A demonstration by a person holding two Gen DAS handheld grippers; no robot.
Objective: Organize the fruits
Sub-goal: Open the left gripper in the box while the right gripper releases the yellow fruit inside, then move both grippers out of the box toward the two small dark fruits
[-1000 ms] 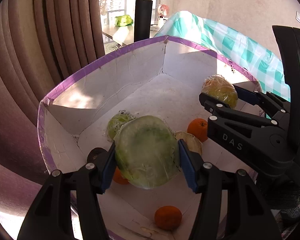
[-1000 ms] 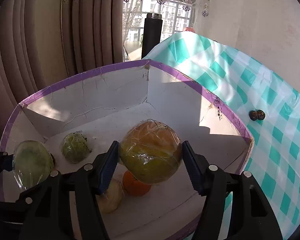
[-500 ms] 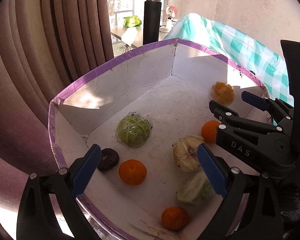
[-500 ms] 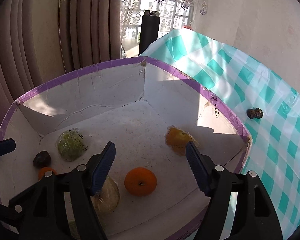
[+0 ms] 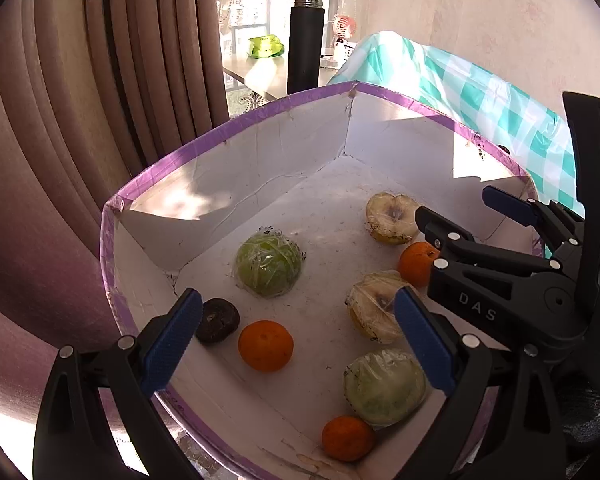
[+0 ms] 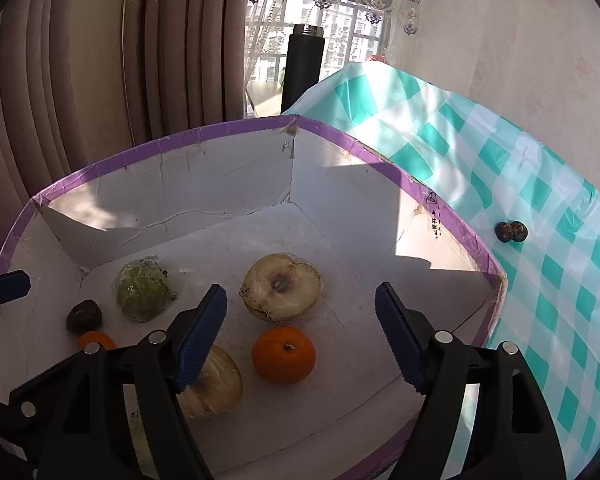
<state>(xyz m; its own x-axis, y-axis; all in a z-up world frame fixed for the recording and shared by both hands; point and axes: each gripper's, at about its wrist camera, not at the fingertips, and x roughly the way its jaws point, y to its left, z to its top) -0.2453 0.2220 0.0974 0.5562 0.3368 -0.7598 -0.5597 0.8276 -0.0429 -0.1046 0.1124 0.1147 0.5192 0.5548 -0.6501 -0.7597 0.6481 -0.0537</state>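
A white cardboard box with a purple rim (image 5: 236,136) (image 6: 380,156) holds several fruits. My left gripper (image 5: 298,340) hangs open over its near side, above an orange (image 5: 265,345), with nothing between its pads. A pale green wrapped fruit (image 5: 384,386) lies just below its right finger. My right gripper (image 6: 300,334) (image 5: 472,212) hovers over the box with its jaws still opening and nothing gripped. Below it lie a cut, wrapped half fruit (image 6: 283,286) (image 5: 392,218) and another orange (image 6: 283,355). A green wrapped fruit (image 5: 269,264) (image 6: 144,296) sits mid-box.
A dark round fruit (image 5: 217,320) (image 6: 84,315) rests by the box's left wall. A small dark item (image 6: 511,231) lies on the teal checked tablecloth (image 6: 500,160) right of the box. A black flask (image 5: 305,44) and curtains (image 5: 100,80) stand behind.
Both grippers opened and let go of their wrapped fruits. The pale green one now lies at the box's near side, the cut half near the far right.
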